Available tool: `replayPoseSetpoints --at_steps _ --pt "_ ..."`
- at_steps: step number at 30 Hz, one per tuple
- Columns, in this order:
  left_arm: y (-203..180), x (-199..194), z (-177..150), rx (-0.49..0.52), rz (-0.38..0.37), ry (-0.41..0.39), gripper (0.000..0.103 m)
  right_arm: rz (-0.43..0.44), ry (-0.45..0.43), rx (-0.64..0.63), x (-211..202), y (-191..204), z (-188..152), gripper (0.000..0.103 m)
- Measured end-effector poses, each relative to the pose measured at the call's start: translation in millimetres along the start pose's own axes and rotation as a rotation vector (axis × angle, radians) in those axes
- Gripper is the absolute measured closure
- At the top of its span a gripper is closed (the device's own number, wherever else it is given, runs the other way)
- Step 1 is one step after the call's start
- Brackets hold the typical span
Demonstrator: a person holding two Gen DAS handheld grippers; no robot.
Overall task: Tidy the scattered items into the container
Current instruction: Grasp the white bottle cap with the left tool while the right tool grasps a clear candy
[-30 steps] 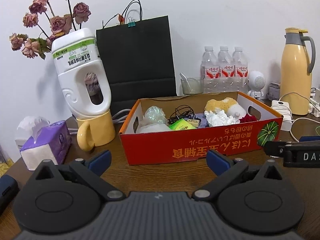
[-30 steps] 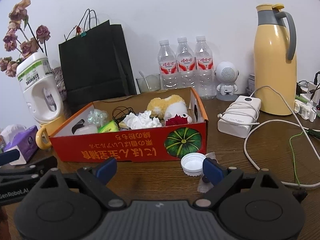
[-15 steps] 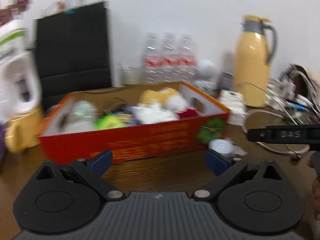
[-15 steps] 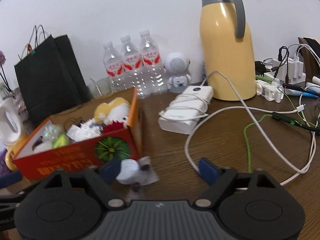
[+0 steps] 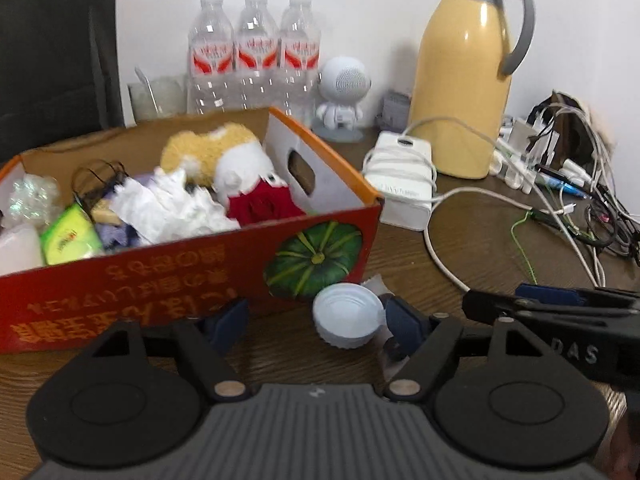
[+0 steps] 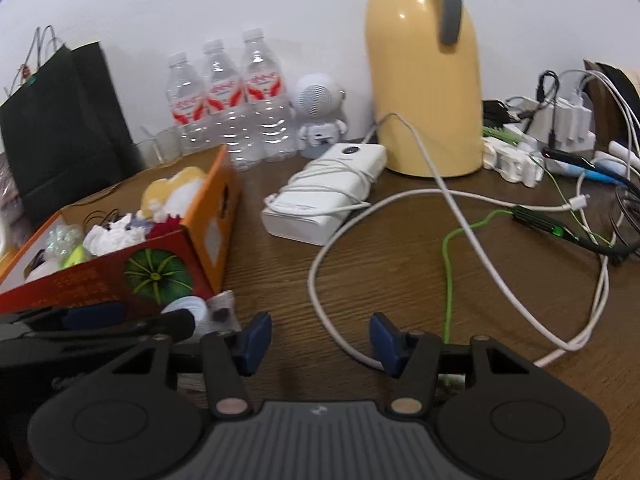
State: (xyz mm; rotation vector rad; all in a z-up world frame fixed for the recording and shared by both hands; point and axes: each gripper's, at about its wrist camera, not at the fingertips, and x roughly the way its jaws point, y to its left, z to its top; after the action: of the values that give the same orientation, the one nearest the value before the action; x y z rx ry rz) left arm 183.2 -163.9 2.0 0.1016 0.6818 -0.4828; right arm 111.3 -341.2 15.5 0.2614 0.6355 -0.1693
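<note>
The left gripper (image 5: 316, 318) is seen with its jaws apart and just closing around a white cap (image 5: 347, 320) – not yet pressed – which lies on the wooden surface (image 5: 460, 248) against the red box (image 5: 160, 276). The right gripper (image 6: 320, 338), its jaws also just narrowing, is held apart over a white cable (image 6: 320, 300), nothing clamped.

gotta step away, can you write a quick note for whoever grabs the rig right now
Left tongs: open, just been closing, white bottle cap between the pads, not yet pinched.
Right tongs: open, just been closing, nothing gripped; white cable lies beside them.
Red box: already holds a plush toy, tissues and small bits.
Left: grip the cap, drop it in the box; the scrap of wrapper beside it too.
</note>
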Motion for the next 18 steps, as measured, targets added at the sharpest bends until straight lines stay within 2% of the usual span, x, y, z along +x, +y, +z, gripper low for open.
replayPoseSetpoints --at_steps 3,4,5,10,14,18 --pt "-4.0 9.6 -0.3 0.0 -0.001 0.017 0.03 -0.007 -0.001 -0.008 -1.3 -0.1 -0.3 0.048" --pt "-5.9 11.7 -0.6 0.004 0.003 0.02 0.037 -0.006 -0.002 -0.011 -2.3 0.6 -0.2 0.048" --pt "-8.0 11.3 -1.4 0.013 0.015 0.01 0.062 0.001 -0.003 -0.014 -3.2 1.3 -0.3 0.048" --pt "3.9 -5.5 -6.0 -0.026 -0.002 -0.003 0.062 0.03 0.01 -0.074 -2.7 13.5 -2.4 0.048" --pt "26.8 -29.0 -15.3 -0.054 0.04 -0.035 0.062 0.082 0.024 -0.164 -3.5 34.3 -7.7 0.048" --pt "57.7 -58.2 -27.2 -0.136 0.07 -0.055 0.062 0.16 0.032 -0.254 -6.9 60.1 -15.6 0.048"
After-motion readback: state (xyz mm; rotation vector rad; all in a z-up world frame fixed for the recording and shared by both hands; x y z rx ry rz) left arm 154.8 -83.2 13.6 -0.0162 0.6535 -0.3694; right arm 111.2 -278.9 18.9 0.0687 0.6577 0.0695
